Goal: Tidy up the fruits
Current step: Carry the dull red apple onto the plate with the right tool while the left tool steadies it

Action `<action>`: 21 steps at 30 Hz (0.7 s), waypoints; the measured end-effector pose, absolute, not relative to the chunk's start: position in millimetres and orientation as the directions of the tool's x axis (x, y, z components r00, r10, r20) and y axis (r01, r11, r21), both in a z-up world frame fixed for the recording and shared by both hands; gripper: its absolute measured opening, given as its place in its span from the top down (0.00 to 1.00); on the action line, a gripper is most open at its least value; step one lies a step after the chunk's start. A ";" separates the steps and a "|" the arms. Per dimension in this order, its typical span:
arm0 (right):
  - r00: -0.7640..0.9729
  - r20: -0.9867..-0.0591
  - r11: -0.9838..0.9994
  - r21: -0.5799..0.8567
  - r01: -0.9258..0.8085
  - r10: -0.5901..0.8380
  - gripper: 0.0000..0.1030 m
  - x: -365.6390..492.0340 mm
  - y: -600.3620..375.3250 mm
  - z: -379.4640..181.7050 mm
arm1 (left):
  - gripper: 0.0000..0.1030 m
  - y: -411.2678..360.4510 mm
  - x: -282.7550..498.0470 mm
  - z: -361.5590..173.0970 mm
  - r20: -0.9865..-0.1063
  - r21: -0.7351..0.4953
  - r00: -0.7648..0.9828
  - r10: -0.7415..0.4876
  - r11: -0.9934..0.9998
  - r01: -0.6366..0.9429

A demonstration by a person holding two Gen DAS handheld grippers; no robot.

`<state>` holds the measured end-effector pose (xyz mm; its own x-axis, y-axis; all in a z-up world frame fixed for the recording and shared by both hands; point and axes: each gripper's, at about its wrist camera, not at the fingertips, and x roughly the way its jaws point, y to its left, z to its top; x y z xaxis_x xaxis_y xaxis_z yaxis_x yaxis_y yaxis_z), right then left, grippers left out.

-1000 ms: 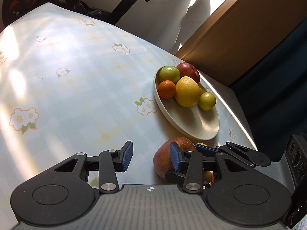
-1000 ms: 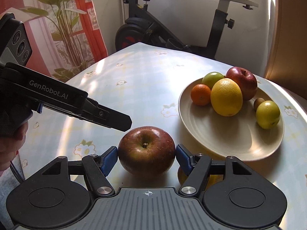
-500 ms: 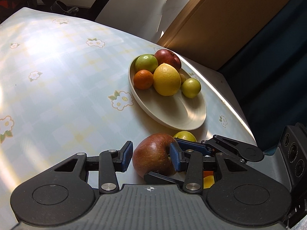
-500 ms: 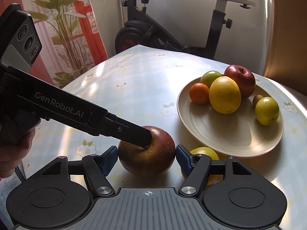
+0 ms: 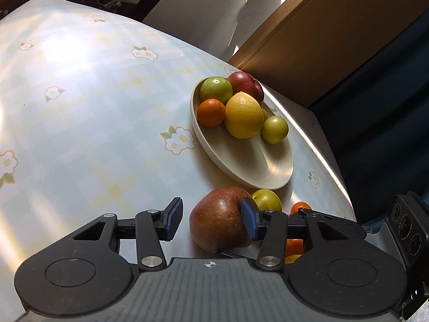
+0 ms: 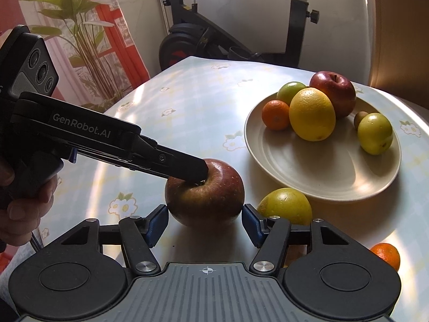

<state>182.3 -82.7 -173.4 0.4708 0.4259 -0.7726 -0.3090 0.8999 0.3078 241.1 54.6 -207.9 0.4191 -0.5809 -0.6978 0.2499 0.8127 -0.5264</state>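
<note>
A big red-brown apple (image 6: 204, 191) sits on the table between the fingers of both grippers. My right gripper (image 6: 204, 224) is open, its blue pads just off the apple's sides. My left gripper (image 5: 211, 218) is open around the apple (image 5: 218, 218); its right pad touches it and its left pad stands apart. In the right wrist view the left gripper's fingers (image 6: 185, 167) rest over the apple's top. A beige plate (image 6: 321, 179) holds a lemon (image 6: 312, 114), a red apple (image 6: 333, 92), a tangerine (image 6: 276, 114) and two green fruits.
A yellow-green fruit (image 6: 285, 206) lies on the table right of the apple, and a tangerine (image 6: 386, 255) near the right edge. The floral tablecloth (image 5: 80, 107) stretches left. An exercise bike (image 6: 201, 40) and a plant stand beyond the table.
The left gripper has moved in over the apple, from beside it to straddling it. The right gripper has stayed open around the apple, which has not left the table.
</note>
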 end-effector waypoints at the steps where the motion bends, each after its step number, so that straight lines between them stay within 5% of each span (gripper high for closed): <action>1: 0.468 -0.775 0.900 0.303 -0.313 0.424 0.44 182.6 -81.7 -173.4 | 0.51 54.8 241.4 -208.2 -0.696 -0.529 0.419 -0.583 0.811 0.249; 21: 0.569 -0.732 0.920 0.222 -0.322 0.375 0.45 189.2 -83.6 -143.4 | 0.61 58.1 243.5 -183.3 -0.627 -0.556 0.463 -0.626 0.777 0.297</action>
